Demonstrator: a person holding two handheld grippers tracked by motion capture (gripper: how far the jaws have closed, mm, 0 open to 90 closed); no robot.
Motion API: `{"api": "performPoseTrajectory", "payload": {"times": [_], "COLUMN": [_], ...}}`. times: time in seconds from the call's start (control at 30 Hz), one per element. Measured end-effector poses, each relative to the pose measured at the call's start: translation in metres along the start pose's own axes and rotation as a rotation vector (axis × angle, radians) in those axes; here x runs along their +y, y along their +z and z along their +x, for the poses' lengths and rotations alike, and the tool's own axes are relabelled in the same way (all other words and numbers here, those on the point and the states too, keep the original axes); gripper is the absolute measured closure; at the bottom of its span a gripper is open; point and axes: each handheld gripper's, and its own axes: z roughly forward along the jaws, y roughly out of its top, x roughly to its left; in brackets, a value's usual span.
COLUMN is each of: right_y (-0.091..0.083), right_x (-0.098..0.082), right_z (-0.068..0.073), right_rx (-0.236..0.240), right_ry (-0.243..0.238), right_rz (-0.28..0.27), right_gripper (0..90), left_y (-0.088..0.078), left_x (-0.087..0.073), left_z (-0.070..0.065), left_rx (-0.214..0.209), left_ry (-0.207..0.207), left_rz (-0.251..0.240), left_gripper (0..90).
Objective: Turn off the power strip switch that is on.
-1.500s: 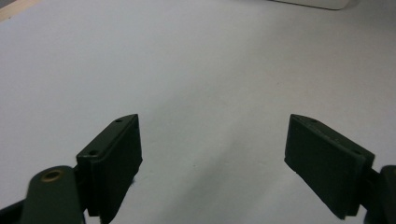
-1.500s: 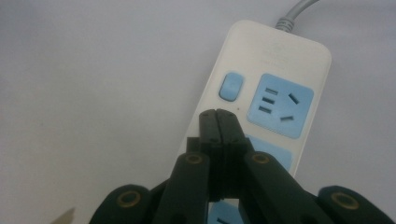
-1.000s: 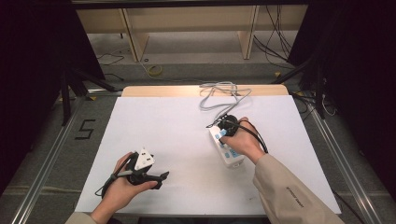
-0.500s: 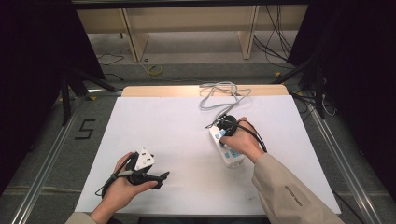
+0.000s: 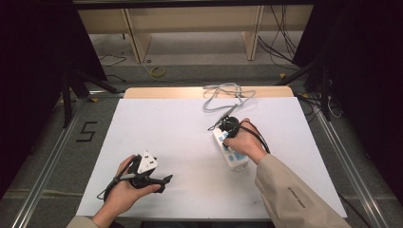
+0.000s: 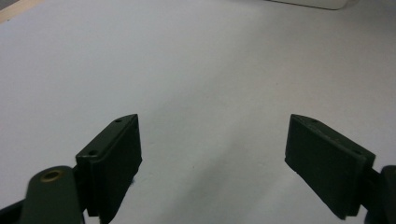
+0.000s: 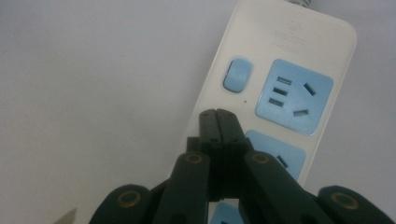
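Nothing has moved: right gripper (image 7: pixel 217 114) jaws closed over half-hidden power strip (image 7: pixel 285 42); left gripper (image 6: pixel 212 140) jaws wide.

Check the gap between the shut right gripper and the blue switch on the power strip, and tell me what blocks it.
Nothing visible blocks it. The right gripper, jaws shut together, hangs over the white power strip, and only bare white casing lies between its tips and the blue switch. The sockets sit off to the side.

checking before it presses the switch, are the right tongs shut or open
Shut. In the right gripper view the right tongs have both jaws pressed together, nothing between them, over the power strip near its blue switch.
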Motion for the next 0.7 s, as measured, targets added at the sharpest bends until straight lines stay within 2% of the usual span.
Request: {"api": "performPoseTrajectory", "payload": {"times": [0.1, 0.43, 0.7], "right_y": [0.0004, 0.0012, 0.0015], "right_x": [0.0012, 0.0067, 0.0086], "right_z": [0.0007, 0.0003, 0.0018], "right_rx": [-0.009, -0.006, -0.016], "right_ry": [-0.012, 0.001, -0.008], "right_rz": [0.004, 0.044, 0.058], "right_gripper": [90.0, 90.0, 90.0], "left_y": [0.0002, 0.0003, 0.0006], "left_x": [0.0001, 0.0002, 0.0005], "left_z": [-0.0001, -0.0005, -0.0005], "left_rx": [0.001, 0.001, -0.001], "left_ry": [0.0, 0.0, 0.005], "left_rz": [-0.001, 0.0, 0.004], "left_gripper": [18.1, 18.1, 18.2]}}
